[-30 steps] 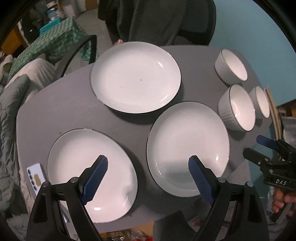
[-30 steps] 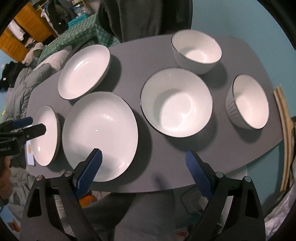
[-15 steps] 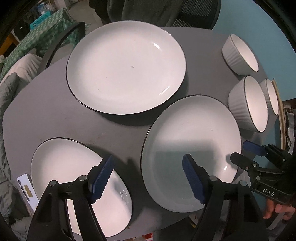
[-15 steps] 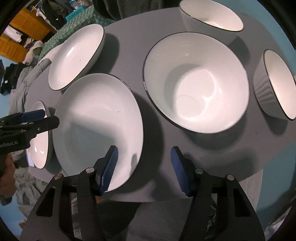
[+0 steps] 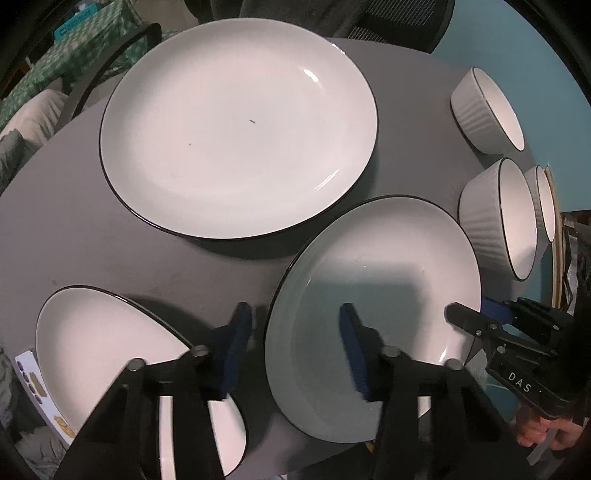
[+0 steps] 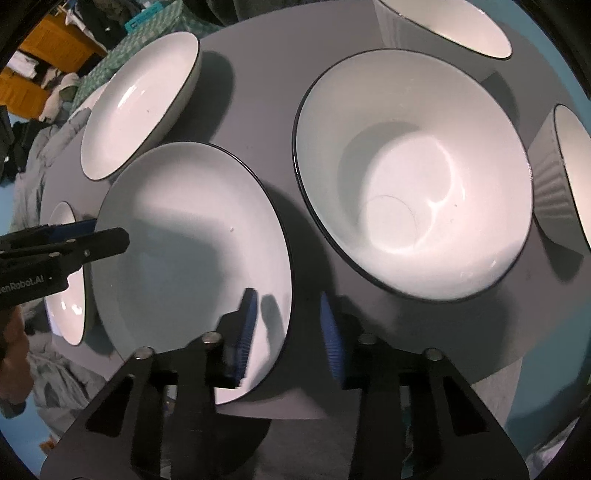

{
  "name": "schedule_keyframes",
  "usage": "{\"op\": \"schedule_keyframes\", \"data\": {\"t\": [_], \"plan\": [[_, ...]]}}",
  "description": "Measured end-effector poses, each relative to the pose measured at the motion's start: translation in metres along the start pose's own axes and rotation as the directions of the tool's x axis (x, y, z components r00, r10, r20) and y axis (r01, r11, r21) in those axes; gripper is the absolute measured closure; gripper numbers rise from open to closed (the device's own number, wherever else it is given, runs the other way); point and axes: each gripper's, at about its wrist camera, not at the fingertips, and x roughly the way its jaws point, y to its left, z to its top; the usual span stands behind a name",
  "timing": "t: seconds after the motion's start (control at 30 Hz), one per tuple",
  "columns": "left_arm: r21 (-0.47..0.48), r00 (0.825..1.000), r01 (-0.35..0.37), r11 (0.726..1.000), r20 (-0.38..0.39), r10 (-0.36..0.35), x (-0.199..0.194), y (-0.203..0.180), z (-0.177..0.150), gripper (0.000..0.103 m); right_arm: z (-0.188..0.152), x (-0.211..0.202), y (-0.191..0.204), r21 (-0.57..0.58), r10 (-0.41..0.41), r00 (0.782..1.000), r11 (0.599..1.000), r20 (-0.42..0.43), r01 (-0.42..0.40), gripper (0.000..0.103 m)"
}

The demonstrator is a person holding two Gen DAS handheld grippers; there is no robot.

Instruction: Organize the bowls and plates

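Three white black-rimmed plates lie on the grey table: a far plate, a near-left plate and a middle plate. My left gripper straddles the middle plate's left rim. Its jaws are closing, with a gap still showing beside the rim. My right gripper straddles the same plate's right rim, jaws closing, pads not touching it. A wide bowl sits just right of that plate, with two ribbed bowls beyond.
The three bowls line the table's right side. A phone-like white card lies at the left edge. A chair and a green checked cloth stand behind the table. Wooden strips lean at the right.
Both grippers have sunk toward the middle plate and their jaws have narrowed from wide open, each now set over an opposite rim of it.
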Motion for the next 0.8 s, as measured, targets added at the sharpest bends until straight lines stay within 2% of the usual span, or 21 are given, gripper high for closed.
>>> {"op": "schedule_keyframes", "data": {"t": [0.1,0.17,0.27,0.4,0.47,0.63,0.7,0.8], "plan": [[-0.013,1.000,0.002,1.000,-0.021,-0.002,0.004,0.004,-0.001,0.075,0.006,0.002,0.006,-0.007,-0.009,1.000,1.000,-0.008,0.009,0.077],[-0.023,1.000,-0.011,1.000,-0.029,0.010,0.006,0.008,-0.002,0.080,0.006,0.001,0.006,-0.020,-0.007,1.000,1.000,-0.011,0.007,0.081],[-0.055,0.999,0.011,0.998,-0.037,-0.013,0.009,0.015,-0.006,0.081,0.004,-0.001,0.006,-0.047,0.001,1.000,0.999,-0.016,-0.002,0.086],[-0.050,1.000,0.004,0.999,-0.028,-0.005,0.011,0.017,-0.014,0.081,0.007,-0.002,0.001,-0.060,0.005,1.000,0.998,-0.023,-0.006,0.086],[-0.041,1.000,-0.005,0.999,-0.027,0.004,0.012,0.013,-0.008,0.081,0.011,-0.001,0.002,-0.064,0.003,1.000,0.998,-0.025,-0.004,0.086],[-0.049,0.999,-0.030,0.998,-0.033,0.028,0.016,0.002,-0.021,0.081,0.017,-0.001,0.014,-0.128,-0.069,0.998,0.990,-0.008,0.067,0.084],[-0.070,0.999,-0.030,0.997,-0.038,0.027,0.022,0.001,-0.017,0.081,0.017,-0.002,0.014,-0.148,-0.073,0.997,0.987,-0.018,0.070,0.083],[-0.112,0.999,-0.019,0.993,-0.046,0.014,0.024,0.004,-0.030,0.081,0.015,-0.003,0.014,-0.187,-0.072,0.997,0.980,-0.027,0.066,0.083]]}}
